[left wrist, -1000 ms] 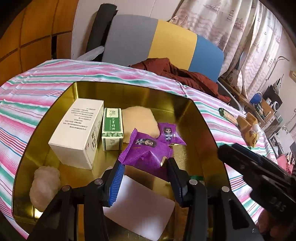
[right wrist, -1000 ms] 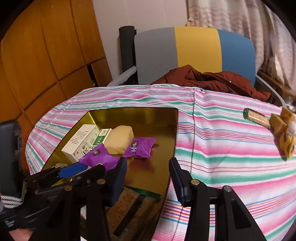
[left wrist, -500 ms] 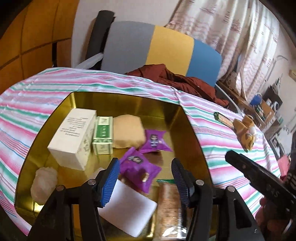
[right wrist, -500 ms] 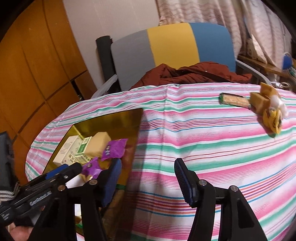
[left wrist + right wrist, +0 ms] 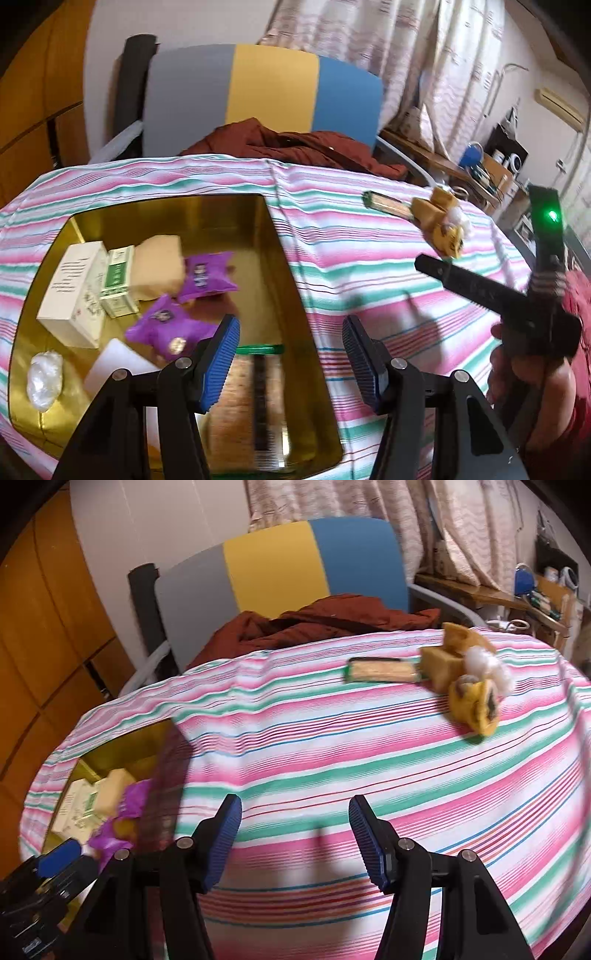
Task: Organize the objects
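Observation:
A gold tin (image 5: 291,295) sits on the striped cloth and holds a white box (image 5: 70,295), a green box (image 5: 118,280), a tan pastry (image 5: 159,266), two purple packets (image 5: 170,325), a white card, a white wrapped ball (image 5: 44,376) and a biscuit pack (image 5: 255,391). My left gripper (image 5: 290,354) hangs open over the tin's right front part, with nothing between its pads. My right gripper (image 5: 295,838) is open and empty above bare cloth to the right of the tin (image 5: 122,746). Another biscuit pack (image 5: 380,670) and a yellow plush toy (image 5: 469,690) lie far right.
A chair (image 5: 266,88) with grey, yellow and blue panels stands behind the table with a dark red garment (image 5: 295,144) on it. The striped tablecloth (image 5: 332,757) covers the whole top. A cluttered side desk (image 5: 480,170) lies at the far right. A hand (image 5: 517,369) holds the right gripper.
Both pairs of jaws have widened. My left gripper drew back and right from the purple packet, which lies in the tin. My right gripper swung right, from the tin's edge to over the cloth.

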The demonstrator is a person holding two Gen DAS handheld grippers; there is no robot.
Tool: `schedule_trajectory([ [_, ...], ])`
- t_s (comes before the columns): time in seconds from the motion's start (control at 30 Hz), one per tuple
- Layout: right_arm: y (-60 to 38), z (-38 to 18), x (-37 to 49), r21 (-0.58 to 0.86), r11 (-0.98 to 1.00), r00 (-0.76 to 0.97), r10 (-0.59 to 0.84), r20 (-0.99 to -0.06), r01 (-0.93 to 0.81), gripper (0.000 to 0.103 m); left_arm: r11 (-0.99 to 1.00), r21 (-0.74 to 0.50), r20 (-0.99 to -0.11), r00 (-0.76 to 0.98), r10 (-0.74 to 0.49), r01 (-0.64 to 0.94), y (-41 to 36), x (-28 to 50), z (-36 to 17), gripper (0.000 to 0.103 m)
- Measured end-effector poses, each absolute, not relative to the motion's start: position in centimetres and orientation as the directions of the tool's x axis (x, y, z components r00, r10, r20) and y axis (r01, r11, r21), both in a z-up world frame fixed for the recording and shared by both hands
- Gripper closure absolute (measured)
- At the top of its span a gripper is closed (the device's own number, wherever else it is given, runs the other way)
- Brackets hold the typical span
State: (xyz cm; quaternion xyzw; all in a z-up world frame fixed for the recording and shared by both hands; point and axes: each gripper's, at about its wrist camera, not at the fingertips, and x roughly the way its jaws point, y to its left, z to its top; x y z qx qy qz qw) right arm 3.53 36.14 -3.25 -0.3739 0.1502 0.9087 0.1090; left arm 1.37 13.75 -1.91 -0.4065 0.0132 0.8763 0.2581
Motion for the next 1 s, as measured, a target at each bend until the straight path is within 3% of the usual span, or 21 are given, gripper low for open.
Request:
schedule_trajectory([
  [0.37,46.2,-2.6,2.1,0.139,-0.906,-0.670,0.185,-0.719,-0.399,0.040,-0.787,-0.134,-0.727,-0.480,0.491,-0.602,18.6,3.3,-2.0,0.044],
  [0.67,59.0,1.3,-3.3,0.179,-0.808,-0.654,0.300,-0.694,-0.561,0.031,-0.741,-0.115,-0.737,-0.443,0.510,-0.661,21.0,3.9,-2.5,0.044],
  [0.87,64.6,-0.7,-9.4,0.283,-0.739,-0.610,0.213,-0.763,-0.611,0.028,-0.753,-0.115,-0.749,-0.441,0.494,-0.648,20.7,3.7,-2.8,0.044],
  [1.0,63.6,-3.2,-11.0,0.299,-0.779,-0.575,0.095,-0.812,-0.551,0.029,-0.761,-0.120,-0.746,-0.448,0.493,-0.638,20.3,3.5,-2.7,0.044],
])
